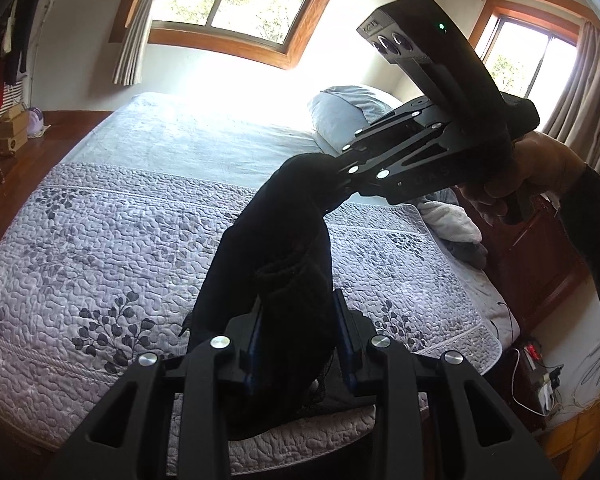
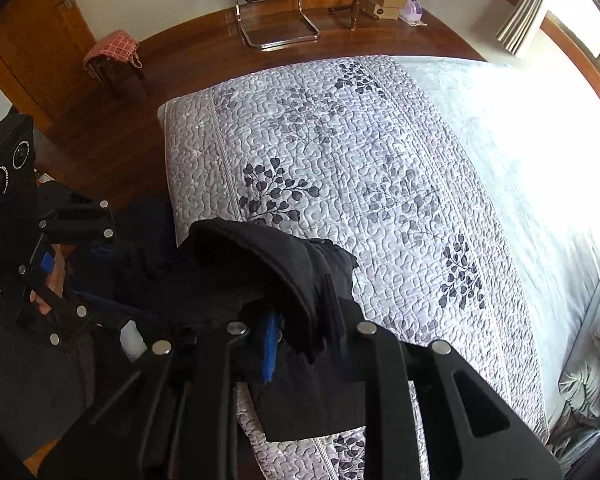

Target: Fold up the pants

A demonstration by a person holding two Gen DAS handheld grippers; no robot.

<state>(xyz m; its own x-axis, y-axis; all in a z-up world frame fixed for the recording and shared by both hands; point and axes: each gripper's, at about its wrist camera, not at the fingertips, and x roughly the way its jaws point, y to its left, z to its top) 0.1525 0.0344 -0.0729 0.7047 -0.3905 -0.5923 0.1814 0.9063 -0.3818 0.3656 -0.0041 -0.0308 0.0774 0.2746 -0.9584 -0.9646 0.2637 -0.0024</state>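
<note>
Sunlit windows sit behind a bed [image 1: 140, 208] spread with a grey quilted leaf-patterned cover. From the left wrist view, the left tool [image 1: 300, 340] is clamped on a bunched edge of the black pants [image 1: 268, 248], which stretch up to the right tool [image 1: 340, 178], also pinching the cloth above the bed. From the right wrist view, the right tool [image 2: 300, 340] grips the fabric, which drapes over its fingers and spans across to the left tool [image 2: 80, 264] beside the bed's edge.
</note>
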